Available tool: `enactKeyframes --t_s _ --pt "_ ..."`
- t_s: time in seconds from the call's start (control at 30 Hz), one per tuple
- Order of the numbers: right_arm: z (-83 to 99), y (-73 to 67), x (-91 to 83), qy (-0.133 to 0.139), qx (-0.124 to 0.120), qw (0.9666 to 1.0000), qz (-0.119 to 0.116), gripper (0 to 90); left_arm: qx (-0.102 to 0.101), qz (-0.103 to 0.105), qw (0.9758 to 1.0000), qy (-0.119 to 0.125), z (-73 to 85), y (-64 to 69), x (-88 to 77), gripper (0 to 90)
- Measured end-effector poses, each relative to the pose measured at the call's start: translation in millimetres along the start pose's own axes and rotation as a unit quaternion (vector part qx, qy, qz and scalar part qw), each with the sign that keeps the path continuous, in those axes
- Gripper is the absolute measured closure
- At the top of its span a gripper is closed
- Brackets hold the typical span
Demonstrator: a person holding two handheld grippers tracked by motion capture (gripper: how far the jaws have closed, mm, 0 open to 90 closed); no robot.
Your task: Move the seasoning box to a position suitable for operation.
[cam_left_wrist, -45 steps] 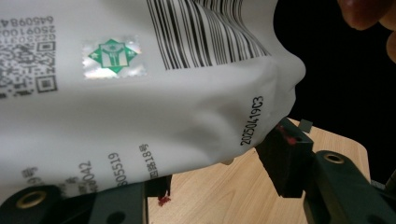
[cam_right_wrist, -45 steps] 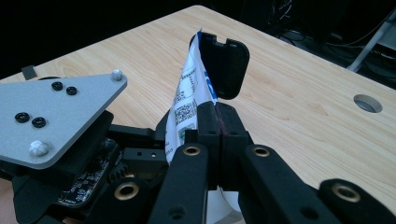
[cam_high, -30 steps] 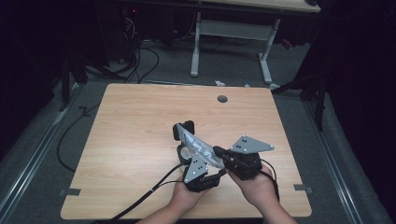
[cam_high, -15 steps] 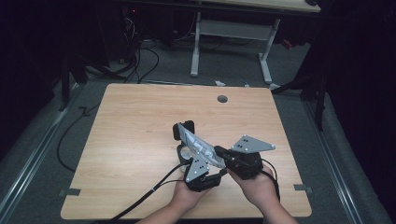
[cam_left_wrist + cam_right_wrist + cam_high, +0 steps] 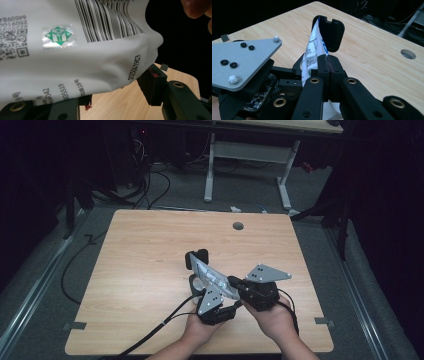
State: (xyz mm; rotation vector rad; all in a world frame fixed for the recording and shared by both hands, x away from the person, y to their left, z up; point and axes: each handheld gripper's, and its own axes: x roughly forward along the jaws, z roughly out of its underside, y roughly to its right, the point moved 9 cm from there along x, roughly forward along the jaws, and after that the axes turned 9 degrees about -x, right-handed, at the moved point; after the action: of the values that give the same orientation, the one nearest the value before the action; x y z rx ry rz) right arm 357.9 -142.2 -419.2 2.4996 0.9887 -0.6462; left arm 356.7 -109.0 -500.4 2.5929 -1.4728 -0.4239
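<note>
Spanning the near middle of the table (image 5: 150, 245), the white pouch (image 5: 212, 277) hangs in the air between both grippers, its long axis running from the far left jaw back toward the hands. The left gripper (image 5: 120, 100) stands half open with the pouch's bulging body between its jaws. The right gripper (image 5: 329, 67) is pinched fully closed on the pouch's near edge, so a pull would run along that axis.

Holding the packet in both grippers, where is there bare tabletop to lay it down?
The wooden table is bare left of the left gripper out to its left edge, and across the far strip near the round cable hole. Right of the right gripper there is a narrower bare patch. The near middle is crowded: both hands, cables and the white packet.
</note>
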Motion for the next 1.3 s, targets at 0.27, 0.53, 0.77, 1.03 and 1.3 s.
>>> enactKeyframes --t_s 0.27,0.53,0.77,1.03,1.3 --pt "-2.1 -0.6 1.0 0.0 -0.003 1.0 -0.001 90.0 0.001 -0.002 1.0 0.001 -1.6 -0.9 -1.2 50.4" --pt "-5.3 -0.9 1.3 0.0 -0.005 1.0 -0.002 89.9 0.001 -0.003 1.0 0.006 -4.0 -1.1 -2.5 50.5" --pt "-7.0 -1.8 1.7 0.002 -0.006 1.0 -0.004 89.9 0.001 -0.005 1.0 0.009 -5.7 -1.8 -3.6 50.6" --pt "-7.9 -2.2 2.3 0.004 -0.007 1.0 -0.004 89.9 0.004 -0.007 0.9999 0.009 -6.4 -2.6 -4.2 51.0" --pt "-8.1 -2.6 3.0 0.005 -0.006 1.0 -0.004 90.0 0.004 -0.008 0.9999 0.009 -6.6 -3.4 -4.5 51.0"
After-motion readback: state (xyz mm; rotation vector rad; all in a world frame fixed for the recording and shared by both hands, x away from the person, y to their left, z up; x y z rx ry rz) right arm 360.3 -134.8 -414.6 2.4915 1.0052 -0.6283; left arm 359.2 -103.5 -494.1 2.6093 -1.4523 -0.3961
